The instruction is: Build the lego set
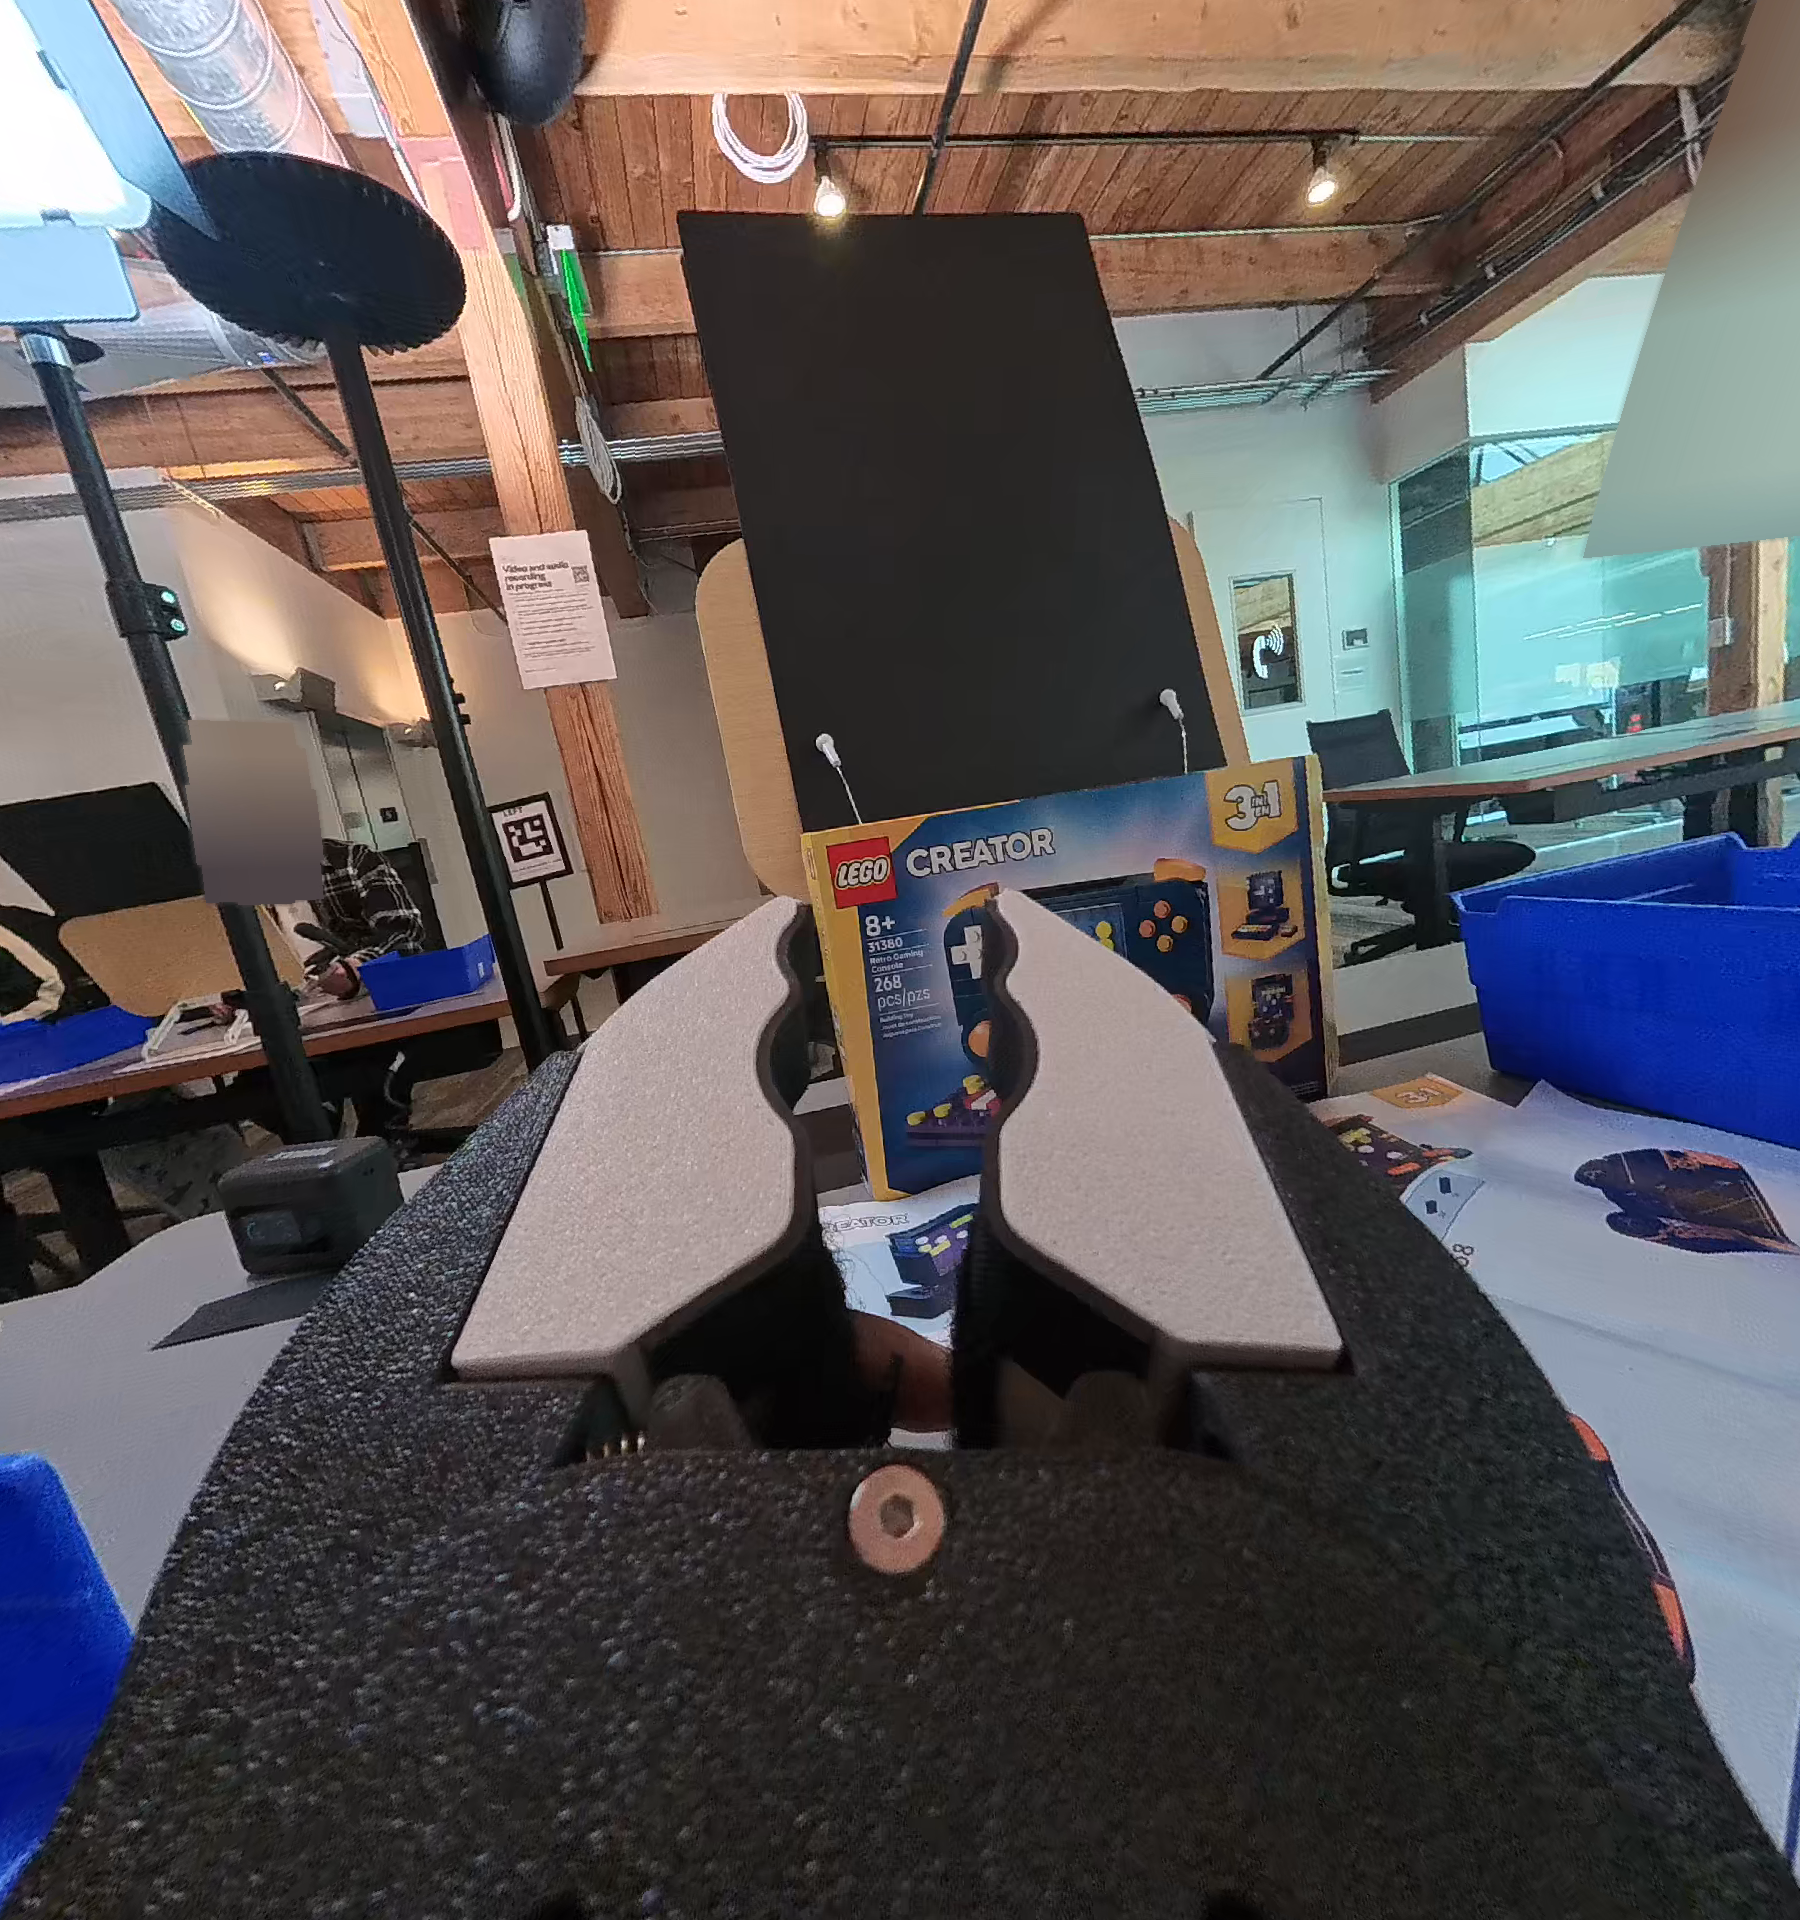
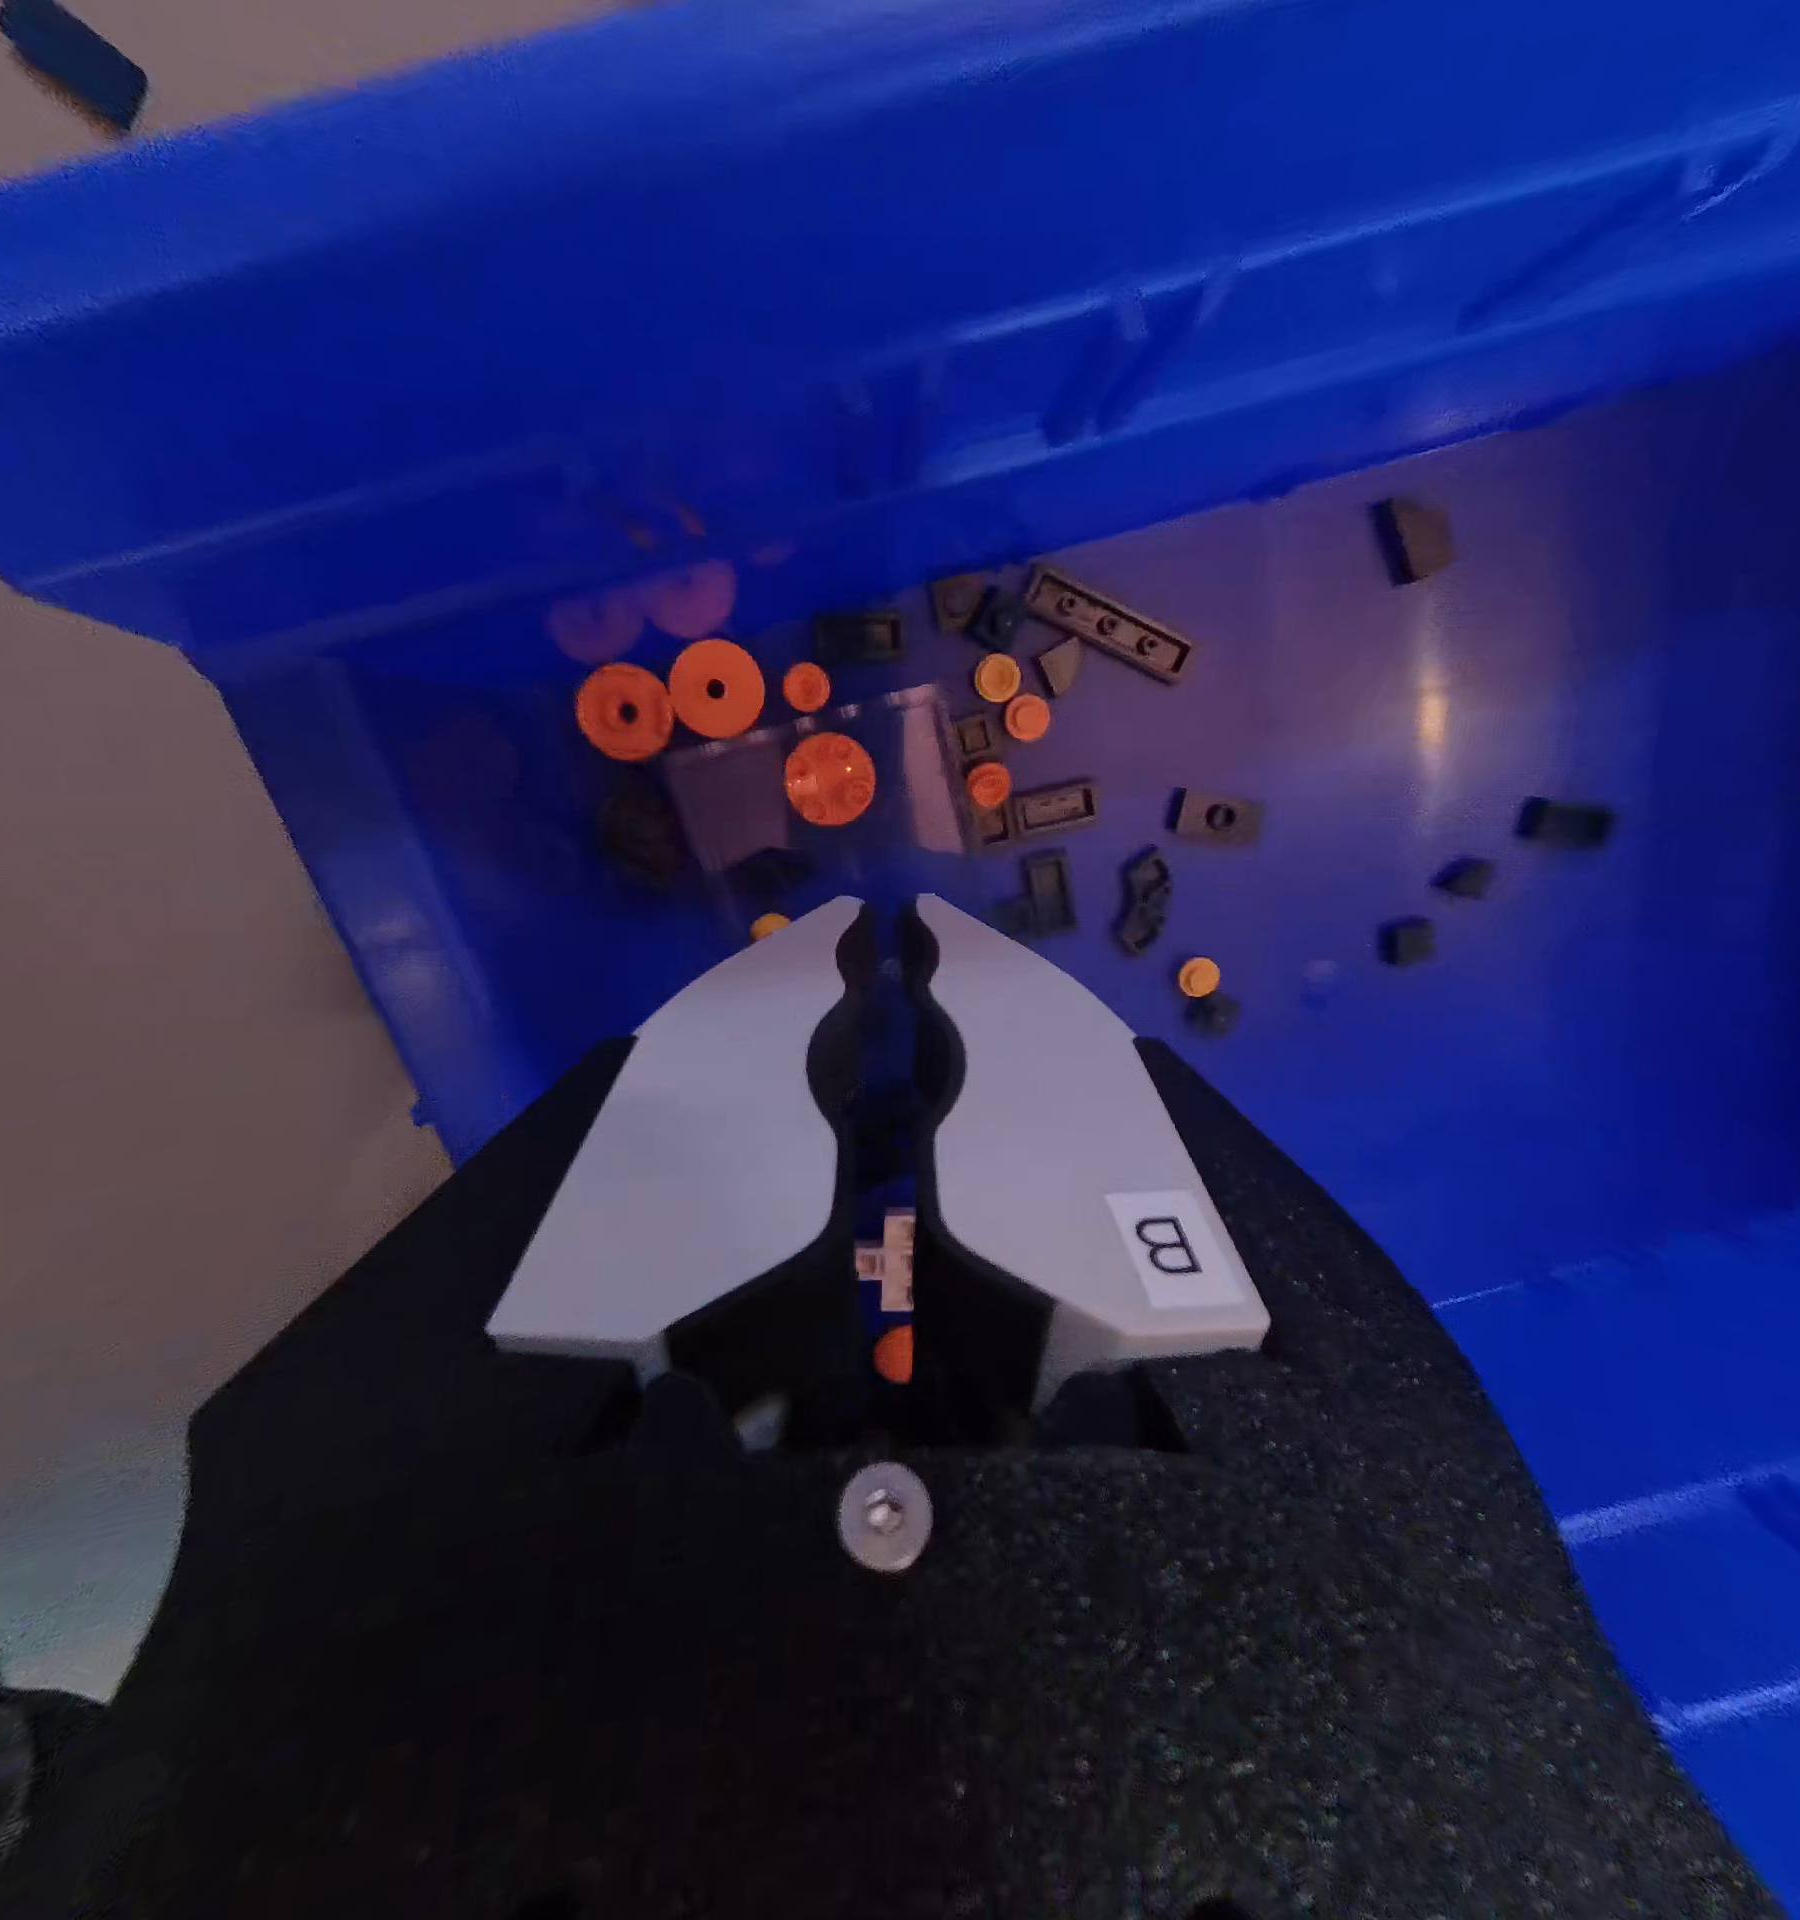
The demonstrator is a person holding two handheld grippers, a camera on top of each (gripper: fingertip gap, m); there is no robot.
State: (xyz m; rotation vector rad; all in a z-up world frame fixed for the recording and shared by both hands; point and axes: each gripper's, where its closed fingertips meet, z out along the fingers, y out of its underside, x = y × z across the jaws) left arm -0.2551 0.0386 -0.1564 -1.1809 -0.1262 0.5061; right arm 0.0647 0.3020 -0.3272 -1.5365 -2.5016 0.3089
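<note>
My left gripper (image 1: 896, 920) is open and empty, held above the table and pointing at the upright Lego set box (image 1: 1072, 966). Printed instruction sheets (image 1: 1654, 1278) lie flat on the table to its right. My right gripper (image 2: 891, 906) hangs over a blue bin (image 2: 875, 312), its jaws closed to a narrow slit with nothing seen between the tips. Just beyond the tips lie loose pieces: orange round plates (image 2: 714, 688), a clear panel (image 2: 730, 790) and several small dark pieces (image 2: 1104, 623). Through the slit a white cross piece (image 2: 888, 1262) shows below.
In the left wrist view a blue bin (image 1: 1654, 997) stands at the right and another blue bin (image 1: 2, 1662) at the lower left. A small black device (image 1: 309, 1200) sits on the table at the left. Black stands (image 1: 408, 623) and a black board (image 1: 927, 520) rise behind. About 45 cm separates my left fingertips from my right.
</note>
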